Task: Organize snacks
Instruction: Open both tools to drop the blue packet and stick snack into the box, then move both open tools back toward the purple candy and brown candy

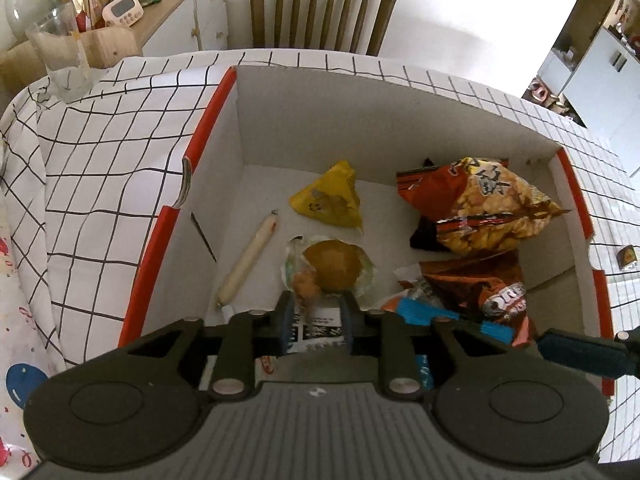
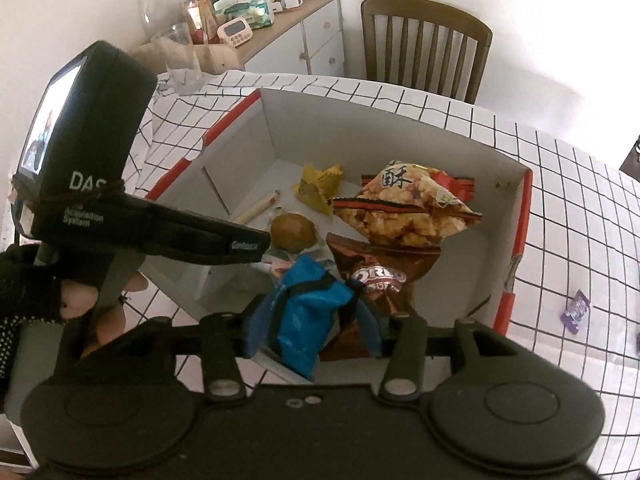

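Observation:
A white box with red rims stands on the checked table. It holds a yellow packet, a sausage stick, an orange popcorn bag and a brown Oreo bag. My left gripper is shut on the wrapper of a round bun inside the box. My right gripper is shut on a blue packet at the box's near edge.
A small purple sweet lies on the table right of the box. A small brown packet lies by the table's right edge. A wooden chair stands behind the table. A cluttered sideboard stands at the back left.

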Available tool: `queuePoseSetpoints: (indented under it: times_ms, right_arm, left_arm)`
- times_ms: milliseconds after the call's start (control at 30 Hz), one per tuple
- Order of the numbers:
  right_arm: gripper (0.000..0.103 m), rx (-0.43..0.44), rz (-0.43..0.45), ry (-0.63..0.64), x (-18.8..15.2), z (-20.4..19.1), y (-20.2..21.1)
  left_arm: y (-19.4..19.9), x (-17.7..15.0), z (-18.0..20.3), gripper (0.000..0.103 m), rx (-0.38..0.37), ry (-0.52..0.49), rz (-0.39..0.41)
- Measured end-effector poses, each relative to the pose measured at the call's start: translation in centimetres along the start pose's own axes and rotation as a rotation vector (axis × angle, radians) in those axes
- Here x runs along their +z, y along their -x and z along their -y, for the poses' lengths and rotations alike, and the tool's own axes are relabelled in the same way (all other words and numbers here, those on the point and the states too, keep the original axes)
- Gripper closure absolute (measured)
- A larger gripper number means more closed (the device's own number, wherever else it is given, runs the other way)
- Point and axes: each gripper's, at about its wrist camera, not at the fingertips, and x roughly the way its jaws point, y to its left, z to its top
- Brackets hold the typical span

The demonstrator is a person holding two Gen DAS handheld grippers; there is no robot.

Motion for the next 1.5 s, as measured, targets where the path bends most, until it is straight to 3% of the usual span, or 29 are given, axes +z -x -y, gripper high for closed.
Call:
queuePoseSetpoints:
  times_ms: [233, 367, 767, 833, 1133, 1233, 1500]
  right_arm:
    - [0.047, 0.011, 0.024, -0.001, -0.4, 0.1, 1.7]
    - [0.043, 0.017, 0.044, -0.004, -0.6, 0.4, 2.9]
    - [0.032, 0.010, 0.090, 0.000, -1.9, 2.4, 6.6]
    - [0.024, 0.005, 0.103, -0.002, -2.1, 2.8, 7.3]
    - [0.020, 0.035, 0.152, 0.006, -3.6, 5.8, 11.9]
    - [0.011, 0.035, 0.173, -0.003, -4.2, 7.2, 13.4]
    - [0.001, 0.010, 0.208, -0.044, -6.5, 12.2, 16.8]
  left_arm:
    - [1.7, -0.4, 0.4, 0.070, 0.003, 0.004, 0.024]
    - [3.1, -0.7, 0.7, 0.036, 0.010, 0.005, 0.064]
    - [7.8, -2.0, 3.5, 0.033, 0.034, -0.011, 0.167]
    - [8.7, -2.3, 4.2, 0.033, 0.031, -0.017, 0.191]
    - [12.3, -3.2, 8.9, 0.027, -0.021, -0.058, 0.265]
    - [12.8, -3.6, 10.9, 0.026, -0.045, -0.076, 0.275]
    - [13.3, -4.5, 16.7, 0.022, -0.099, -0.119, 0.308]
